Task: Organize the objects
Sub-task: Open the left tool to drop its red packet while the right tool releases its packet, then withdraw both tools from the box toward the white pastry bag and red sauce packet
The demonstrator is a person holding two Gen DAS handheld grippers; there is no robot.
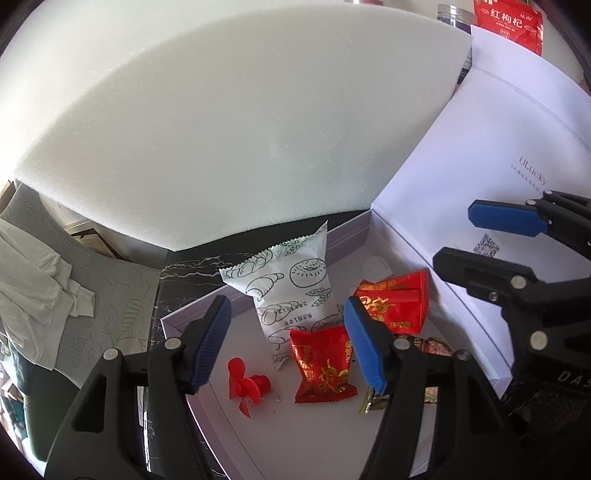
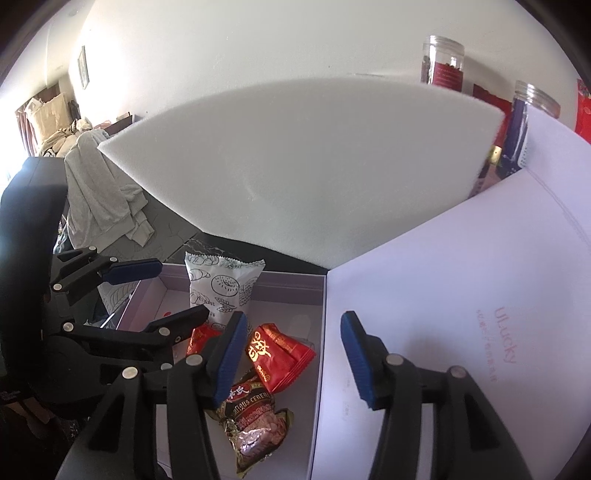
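An open white box (image 1: 258, 435) holds a white bread packet (image 1: 291, 284), two red snack packets (image 1: 323, 365) (image 1: 395, 306), a gold cereal packet (image 2: 255, 421) and a small red fan (image 1: 245, 386). My left gripper (image 1: 286, 341) is open and empty, hovering over the box above the near red packet. My right gripper (image 2: 293, 360) is open and empty over the box's right wall, beside the far red packet (image 2: 279, 356). Each gripper shows in the other's view, the right one (image 1: 491, 236) and the left one (image 2: 159, 295).
The box lid (image 2: 461, 295) stands open at the right. A large white foam sheet (image 1: 229, 129) leans behind the box. Jars (image 2: 443, 62) and a red pouch (image 1: 509, 22) stand at the back right. A grey cloth (image 1: 40, 266) lies on a chair at the left.
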